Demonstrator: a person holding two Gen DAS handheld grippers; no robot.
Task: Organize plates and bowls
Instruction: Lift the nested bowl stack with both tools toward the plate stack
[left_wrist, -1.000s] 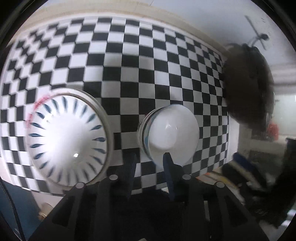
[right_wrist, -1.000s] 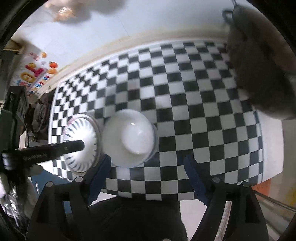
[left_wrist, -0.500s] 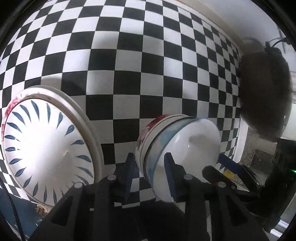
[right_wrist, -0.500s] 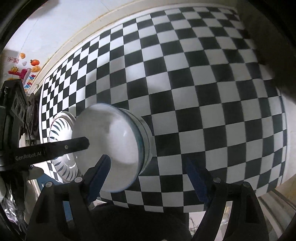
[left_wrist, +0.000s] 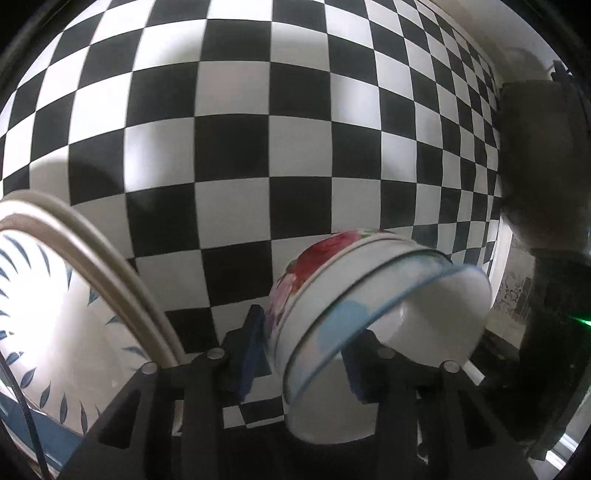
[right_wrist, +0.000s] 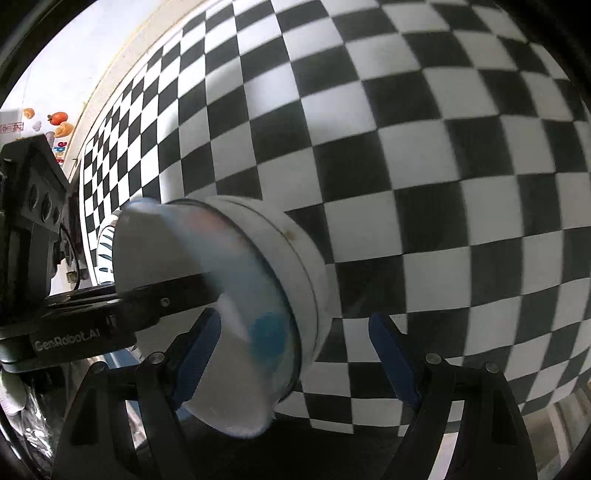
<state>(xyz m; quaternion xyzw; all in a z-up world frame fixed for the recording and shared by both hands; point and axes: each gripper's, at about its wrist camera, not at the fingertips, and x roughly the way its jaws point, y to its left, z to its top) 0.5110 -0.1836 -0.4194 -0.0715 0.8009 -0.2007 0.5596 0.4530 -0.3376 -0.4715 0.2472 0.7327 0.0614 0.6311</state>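
Two nested bowls stand on the checkered table (left_wrist: 258, 110): a floral bowl (left_wrist: 314, 258) with a white, blue-rimmed bowl (left_wrist: 424, 314) inside it. My left gripper (left_wrist: 303, 362) straddles their near wall, and its jaws are opening. One pad is beside the floral side and the other is partly hidden behind the white rim. In the right wrist view the same bowls (right_wrist: 258, 277) lie partly between the wide-open fingers of my right gripper (right_wrist: 295, 354), whose right pad is apart from them. A finger (right_wrist: 166, 295) of the left gripper crosses the bowl. A white plate with blue dashes (left_wrist: 55, 314) sits to the left.
A dark bulky object (left_wrist: 535, 166) stands at the table's right end in the left wrist view. The dashed plate (right_wrist: 105, 240) peeks out behind the bowls in the right wrist view. Colourful stickers (right_wrist: 59, 122) are on the wall beyond. The table's near edge (right_wrist: 406, 432) runs below my right fingers.
Both grippers have come down close onto the nested bowls, which now fill the lower part of each view. The left jaws have widened around the bowls' wall.
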